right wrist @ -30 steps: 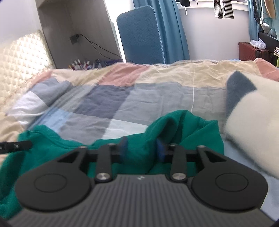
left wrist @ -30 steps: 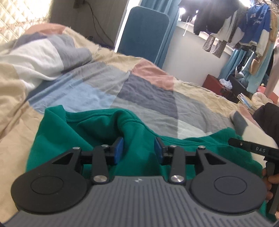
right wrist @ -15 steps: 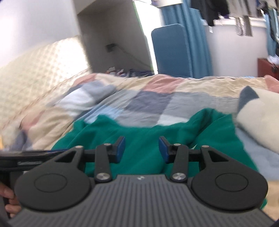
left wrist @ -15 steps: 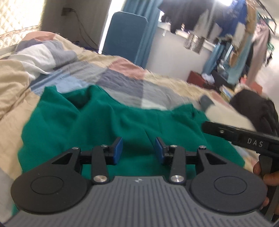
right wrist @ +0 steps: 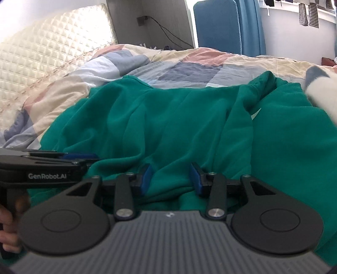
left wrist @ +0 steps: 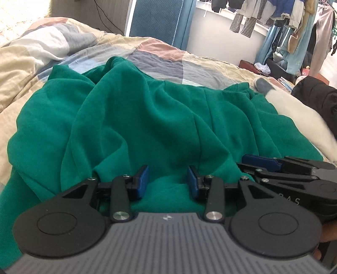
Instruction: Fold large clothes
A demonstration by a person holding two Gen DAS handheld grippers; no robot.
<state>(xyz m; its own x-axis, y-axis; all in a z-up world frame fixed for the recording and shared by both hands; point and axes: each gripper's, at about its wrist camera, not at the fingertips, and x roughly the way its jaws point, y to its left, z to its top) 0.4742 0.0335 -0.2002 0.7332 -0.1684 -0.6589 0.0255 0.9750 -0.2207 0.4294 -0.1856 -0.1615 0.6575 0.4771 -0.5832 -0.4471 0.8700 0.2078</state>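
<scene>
A large green garment point(left wrist: 147, 116) point(right wrist: 168, 118) lies spread in loose folds on a patchwork quilt point(left wrist: 160, 61). My left gripper point(left wrist: 167, 181) is at its near edge with green cloth filling the gap between its blue pads, and creases run up to the pads. My right gripper point(right wrist: 171, 179) holds the same edge a little to the right. Its jaws are closing with bunched cloth between them. Each gripper shows in the other's view: the right gripper point(left wrist: 259, 163) at the right, the left gripper point(right wrist: 80, 157) at the left, close alongside.
A white fluffy item with a grey patch point(left wrist: 294, 113) point(right wrist: 324, 92) borders the garment on the right, with a dark garment point(left wrist: 316, 94) beyond it. A quilted headboard point(right wrist: 42, 52) is at the left. A blue chair point(right wrist: 217, 25) and hanging clothes point(left wrist: 273, 12) stand past the bed.
Both grippers drew back toward the near side and sank, pulling the cloth with them. The raised green hump between the pads flattened into a wide spread. The two grippers came closer together.
</scene>
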